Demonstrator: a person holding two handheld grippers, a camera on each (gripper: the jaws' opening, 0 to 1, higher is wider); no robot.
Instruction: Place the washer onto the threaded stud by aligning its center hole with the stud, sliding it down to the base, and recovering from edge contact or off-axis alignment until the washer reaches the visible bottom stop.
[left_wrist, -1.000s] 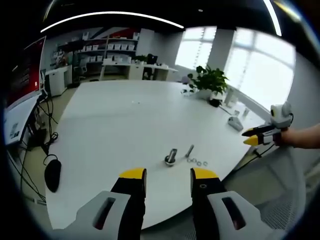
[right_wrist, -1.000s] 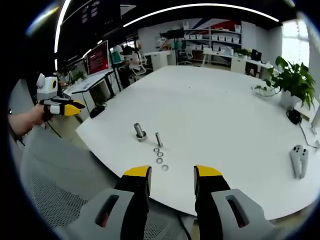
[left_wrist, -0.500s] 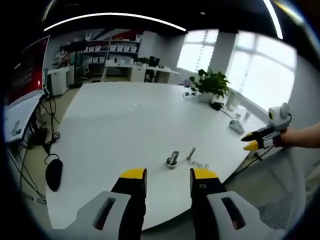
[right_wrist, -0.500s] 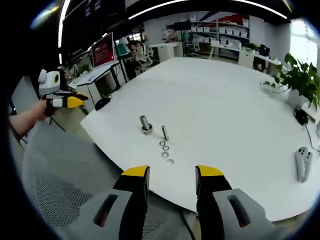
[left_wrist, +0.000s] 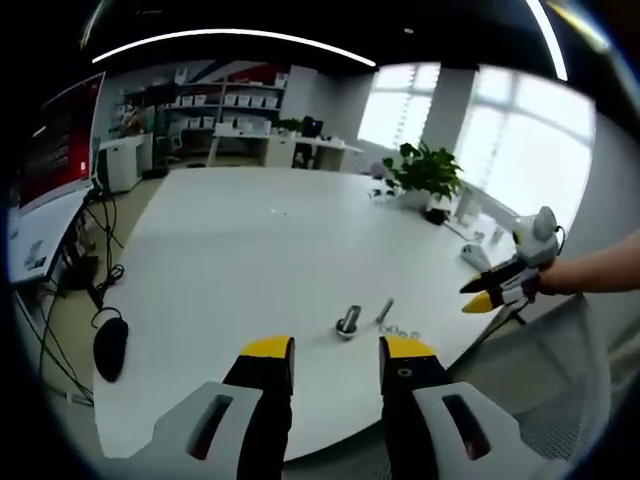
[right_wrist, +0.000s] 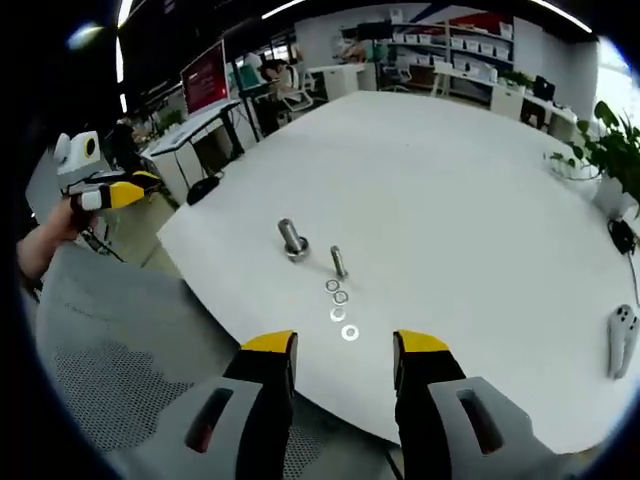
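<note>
Four small washers (right_wrist: 339, 305) are lying in a short row on the white table (right_wrist: 470, 200), near its front edge. They are thin metal rings, silver and shiny, each with a round hole in the center. The threaded stud (right_wrist: 338, 262) is standing upright just beyond the row, and a thicker bolt on a round base (right_wrist: 292, 240) is standing beside it. The right gripper (right_wrist: 345, 345) is hovering above the table edge, its jaws spread apart and holding nothing. The left gripper (left_wrist: 336, 350) is also gaping, empty, well apart from the washers.
</note>
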